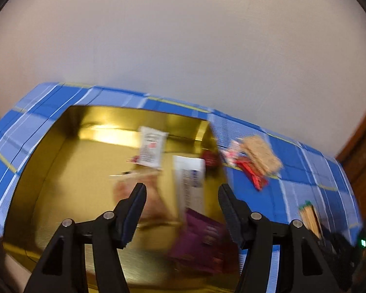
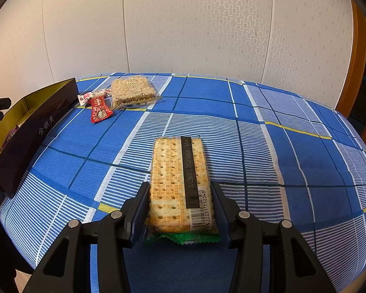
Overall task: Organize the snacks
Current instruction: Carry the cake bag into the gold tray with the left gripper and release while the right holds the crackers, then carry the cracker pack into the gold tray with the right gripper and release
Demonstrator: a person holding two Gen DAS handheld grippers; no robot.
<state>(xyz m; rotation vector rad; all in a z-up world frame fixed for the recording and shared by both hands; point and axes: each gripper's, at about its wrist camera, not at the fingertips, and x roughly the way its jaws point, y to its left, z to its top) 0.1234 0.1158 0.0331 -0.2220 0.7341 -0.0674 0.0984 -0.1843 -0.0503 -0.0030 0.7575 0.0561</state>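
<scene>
Blue cloth (image 2: 231,127): only right gripper (image 2: 180,202) clamps crackers (image 2: 175,178).

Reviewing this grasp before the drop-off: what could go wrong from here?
1. The right hand-held gripper pinches only the near end of the cracker pack; the long far end could droop or snap the crackers.
2. The box already holds several packets, so the drop may land on them.

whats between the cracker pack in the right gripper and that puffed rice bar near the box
Only bare blue plaid tablecloth lies between the cracker pack and the rice bar, seen in the right wrist view; the red candy sits off left.
</scene>
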